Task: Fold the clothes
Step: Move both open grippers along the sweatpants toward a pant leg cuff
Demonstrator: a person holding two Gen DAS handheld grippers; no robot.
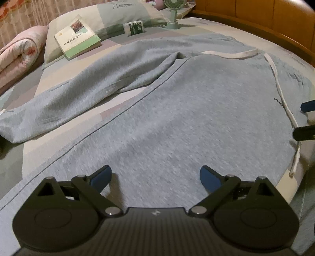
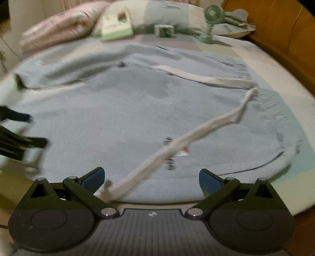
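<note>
Between and ahead of both sets of jaws lies a pair of grey sweatpants (image 1: 177, 102), spread on the bed (image 1: 126, 100) with its waistband end toward the right gripper (image 2: 150, 181) and its near leg running under the left gripper (image 1: 155, 177). Its far leg (image 1: 82, 84) angles off to the left of the left jaws, lying apart from the near one with bedsheet showing between. A white drawstring (image 2: 189, 135) trails from the waistband down to the right gripper, its end lying just inside the left-hand jaw there; whether it touches the pad is lost in blur.

Both pairs of jaws stand spread wide with nothing pinched; grey cloth lies beneath the gap of the left pair, and drawstring and cloth beneath the right.

Judging by this, the fold has not yet begun: the pants lie flat with the 2 legs unstacked. The next move probably calls for each gripper to drop onto an edge of the near leg and waistband, pinch 1 layer cleanly, and carry it over onto the far leg. Tucking the loose drawstring in first would keep it from dangling.

Beyond the garment sit a book (image 1: 77, 37) on a pillow (image 1: 118, 17), a small box (image 1: 135, 28), a green desk fan (image 1: 174, 11) and a pink rolled quilt (image 1: 17, 53).
</note>
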